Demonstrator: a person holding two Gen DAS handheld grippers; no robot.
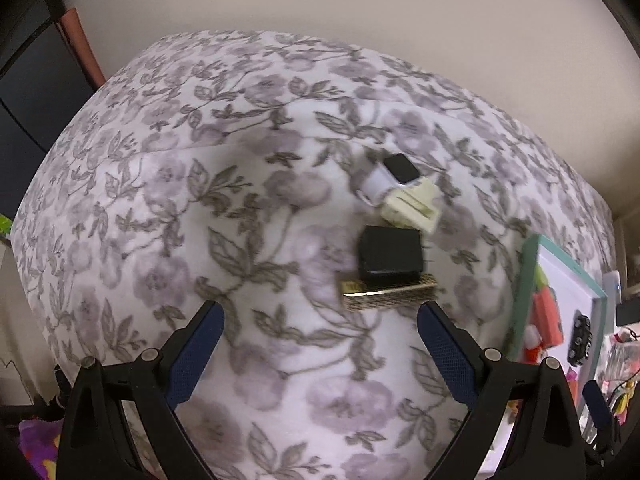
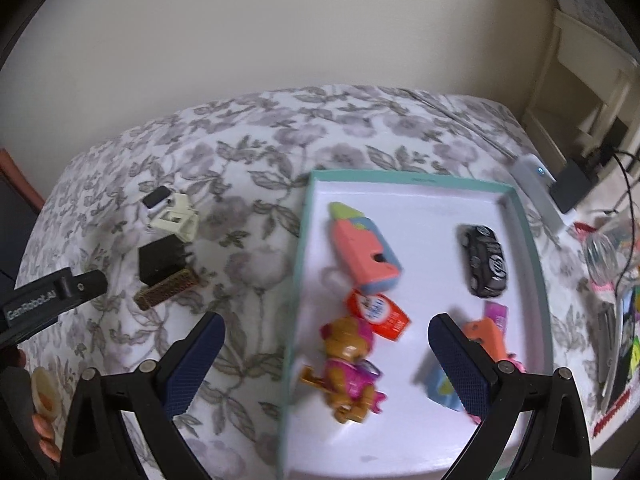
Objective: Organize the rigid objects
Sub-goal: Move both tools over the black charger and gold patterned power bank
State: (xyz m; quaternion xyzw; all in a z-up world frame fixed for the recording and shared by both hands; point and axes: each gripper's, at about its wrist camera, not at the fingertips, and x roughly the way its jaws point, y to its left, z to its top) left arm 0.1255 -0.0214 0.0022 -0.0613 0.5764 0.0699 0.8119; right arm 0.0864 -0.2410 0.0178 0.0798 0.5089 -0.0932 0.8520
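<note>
while both claws hang spread apart and empty, i'd ease my left claw (image 1: 318,322) straight down over the black plastic cube (image 1: 390,255) on the floral-covered surface (image 1: 160,200), left of the teal-rimmed white tray (image 2: 420,208), pads squarely on opposite faces.

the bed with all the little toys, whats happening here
A person is sorting small rigid items on a flower-print bedspread, holding a gripper in each hand. Both the left gripper and the right gripper are open and hold nothing. A teal-rimmed tray already holds a black toy car, a pink case, a bear figure and more. A black cube, a gold box and a cream piece lie outside it.
</note>
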